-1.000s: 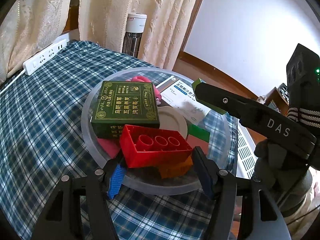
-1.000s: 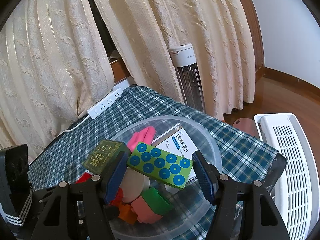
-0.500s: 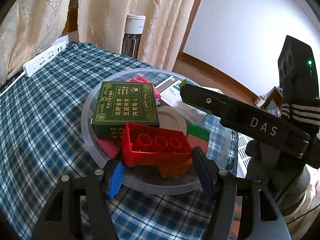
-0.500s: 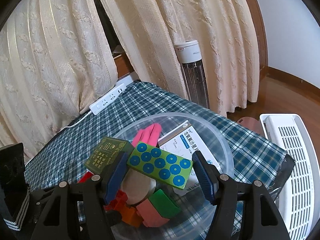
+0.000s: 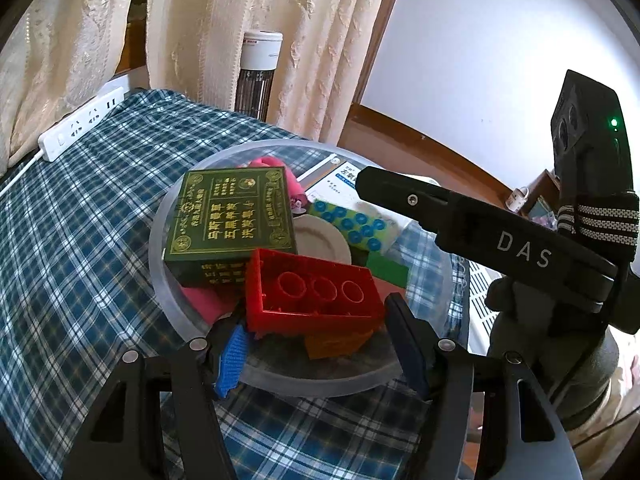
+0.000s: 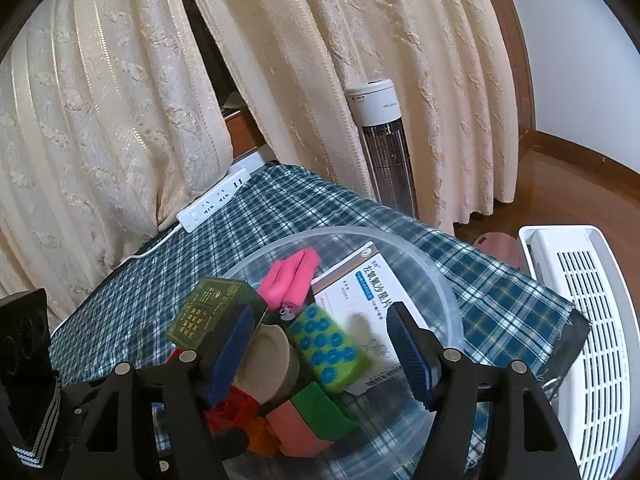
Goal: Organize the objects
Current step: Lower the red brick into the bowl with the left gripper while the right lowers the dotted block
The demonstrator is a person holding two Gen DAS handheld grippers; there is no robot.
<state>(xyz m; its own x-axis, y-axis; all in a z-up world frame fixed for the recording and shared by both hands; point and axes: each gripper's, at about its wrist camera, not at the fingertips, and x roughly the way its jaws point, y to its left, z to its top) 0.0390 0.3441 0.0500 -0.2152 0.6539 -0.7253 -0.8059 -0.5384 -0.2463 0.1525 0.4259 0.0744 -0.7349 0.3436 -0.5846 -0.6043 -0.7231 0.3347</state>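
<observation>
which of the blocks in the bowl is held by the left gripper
The red block, hollow side up, showing three round sockets. The left gripper is shut on it. The orange block beneath and the green block behind lie loose.

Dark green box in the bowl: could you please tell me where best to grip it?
Probably its left edge, approached from the left and slightly above, pinching its thin thickness. The dark green box lies flat, printed face up, on the pile. That edge sits free near the bowl rim, while the red brick overlaps its near right corner and the pink rolls crowd its right side.
</observation>
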